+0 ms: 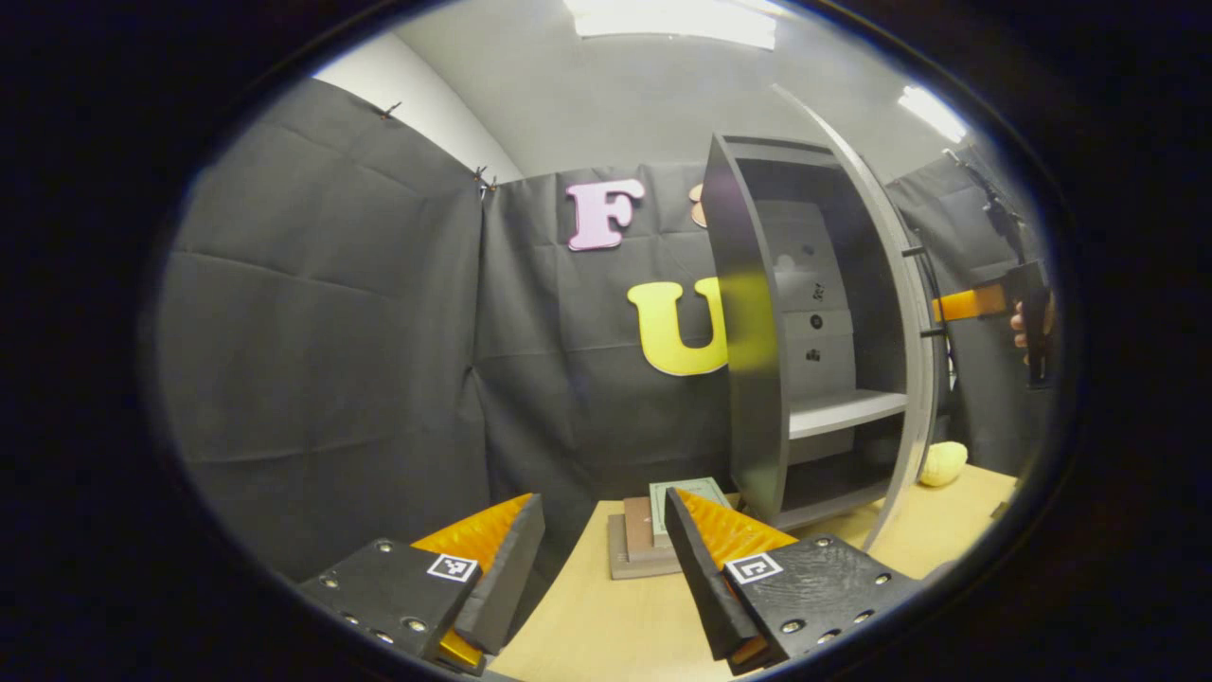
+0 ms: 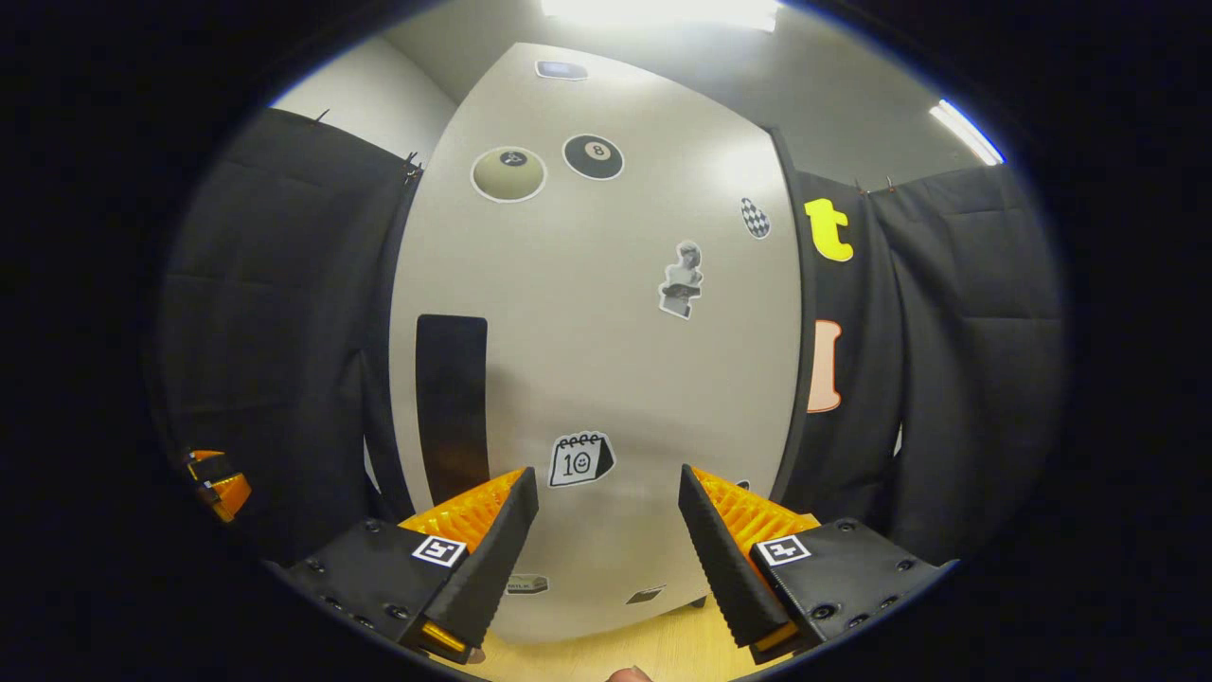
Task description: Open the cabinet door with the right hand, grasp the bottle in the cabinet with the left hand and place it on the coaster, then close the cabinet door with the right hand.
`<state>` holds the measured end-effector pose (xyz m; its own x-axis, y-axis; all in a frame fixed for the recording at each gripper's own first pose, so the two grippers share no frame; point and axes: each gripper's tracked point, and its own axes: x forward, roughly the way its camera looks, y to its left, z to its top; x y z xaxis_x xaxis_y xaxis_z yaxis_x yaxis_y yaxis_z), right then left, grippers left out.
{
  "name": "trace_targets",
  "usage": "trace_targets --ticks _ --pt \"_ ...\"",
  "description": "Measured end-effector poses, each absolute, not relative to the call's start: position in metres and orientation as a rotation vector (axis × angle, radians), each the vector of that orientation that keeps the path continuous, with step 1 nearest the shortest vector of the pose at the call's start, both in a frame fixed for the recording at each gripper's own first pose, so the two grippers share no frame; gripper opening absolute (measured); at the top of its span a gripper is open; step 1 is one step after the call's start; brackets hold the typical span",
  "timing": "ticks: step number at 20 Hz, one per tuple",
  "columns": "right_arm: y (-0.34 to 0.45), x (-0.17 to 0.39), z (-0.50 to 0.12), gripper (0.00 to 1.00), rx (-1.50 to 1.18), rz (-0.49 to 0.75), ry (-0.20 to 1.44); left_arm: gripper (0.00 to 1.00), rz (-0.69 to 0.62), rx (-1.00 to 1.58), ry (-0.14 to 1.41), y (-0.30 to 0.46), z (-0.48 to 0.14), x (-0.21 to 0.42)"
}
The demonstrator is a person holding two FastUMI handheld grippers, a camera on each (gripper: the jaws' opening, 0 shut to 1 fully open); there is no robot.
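Bright ceiling strip lights (image 1: 674, 19) glare overhead; the cabinet door (image 2: 606, 332) catches a soft sheen; fisheye bends straight edges, the rims darken and blur slightly

Cabinet (image 1: 757, 379) carcass was dark grey, inner shelf (image 1: 843, 412) light grey. Cabinet door (image 2: 606, 332) was off-white with a black vertical handle (image 2: 452, 407) and mostly black, white and grey stickers (image 2: 680, 279), one checkered. Table (image 1: 606, 616) was light wood. Coaster (image 1: 689, 494) was pale green on a brown stack (image 1: 639, 549). Round object (image 1: 942, 464) behind the cabinet was pale yellow.
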<state>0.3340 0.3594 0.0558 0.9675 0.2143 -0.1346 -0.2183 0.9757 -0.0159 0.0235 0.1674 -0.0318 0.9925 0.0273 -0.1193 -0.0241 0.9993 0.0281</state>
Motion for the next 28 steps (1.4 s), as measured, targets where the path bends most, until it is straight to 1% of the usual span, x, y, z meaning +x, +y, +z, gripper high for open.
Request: trace_targets --ticks 1,2,4,5,6,8,9,10,11,12,13,16,17,18,20,21,22,23,24,25,26,28 --pt "0.363 0.342 0.055 0.92 -0.032 0.22 0.129 0.77 0.033 0.028 0.123 0.172 -0.033 0.02" --pt "0.365 0.345 0.054 0.95 -0.03 0.222 0.129 0.77 0.041 0.028 0.126 0.175 -0.033 0.018" --pt "0.369 0.346 0.053 0.95 -0.021 0.224 0.128 0.77 0.055 0.025 0.132 0.183 -0.034 0.011" --pt "0.37 0.347 0.052 0.92 -0.015 0.226 0.129 0.77 0.062 0.023 0.136 0.185 -0.035 0.01" --pt "0.37 0.348 0.051 0.95 -0.007 0.229 0.133 0.77 0.067 0.021 0.14 0.187 -0.035 0.009" --pt "0.372 0.35 0.05 0.95 0.009 0.238 0.136 0.77 0.076 0.019 0.147 0.187 -0.036 0.007" --pt "0.372 0.35 0.049 0.92 0.014 0.245 0.14 0.77 0.08 0.018 0.147 0.186 -0.035 0.008" --pt "0.371 0.349 0.048 0.95 0.018 0.253 0.143 0.77 0.083 0.016 0.146 0.182 -0.034 0.009" --pt "0.37 0.347 0.049 0.92 0.018 0.262 0.143 0.77 0.085 0.014 0.142 0.179 -0.032 0.009" --pt "0.37 0.346 0.05 0.95 0.016 0.272 0.141 0.77 0.084 0.012 0.138 0.173 -0.028 0.011" --pt "0.369 0.344 0.052 0.95 0.016 0.284 0.136 0.77 0.082 0.009 0.135 0.166 -0.026 0.013" --pt "0.35 0.327 0.057 0.97 0.003 0.297 0.131 0.77 0.058 0.008 0.127 0.139 -0.017 0.021" --pt "0.34 0.318 0.058 0.94 -0.008 0.301 0.13 0.77 0.05 0.01 0.12 0.127 -0.013 0.023" --pt "0.329 0.31 0.059 0.97 -0.02 0.299 0.128 0.77 0.042 0.012 0.113 0.115 -0.009 0.025" --pt "0.303 0.294 0.063 0.97 -0.035 0.286 0.116 0.77 0.016 0.011 0.099 0.088 0.001 0.025" --pt "0.29 0.286 0.064 0.94 -0.035 0.279 0.113 0.8 0.003 0.012 0.095 0.074 0.004 0.025" --pt "0.276 0.276 0.065 0.97 -0.026 0.276 0.117 0.77 -0.011 0.013 0.089 0.061 0.009 0.027" --pt "0.264 0.267 0.065 0.94 -0.014 0.277 0.121 0.77 -0.027 0.014 0.083 0.047 0.015 0.028" --pt "0.251 0.259 0.065 0.97 -0.005 0.276 0.124 0.79 -0.04 0.013 0.076 0.032 0.02 0.029" --pt "0.236 0.251 0.065 0.94 -0.002 0.267 0.123 0.79 -0.056 0.01 0.072 0.015 0.025 0.027" --pt "0.22 0.244 0.065 0.94 -0.004 0.253 0.118 0.77 -0.072 0.007 0.068 -0.002 0.03 0.027" --pt "0.186 0.228 0.064 0.94 -0.015 0.224 0.113 0.77 -0.1 0.003 0.06 -0.031 0.036 0.029"
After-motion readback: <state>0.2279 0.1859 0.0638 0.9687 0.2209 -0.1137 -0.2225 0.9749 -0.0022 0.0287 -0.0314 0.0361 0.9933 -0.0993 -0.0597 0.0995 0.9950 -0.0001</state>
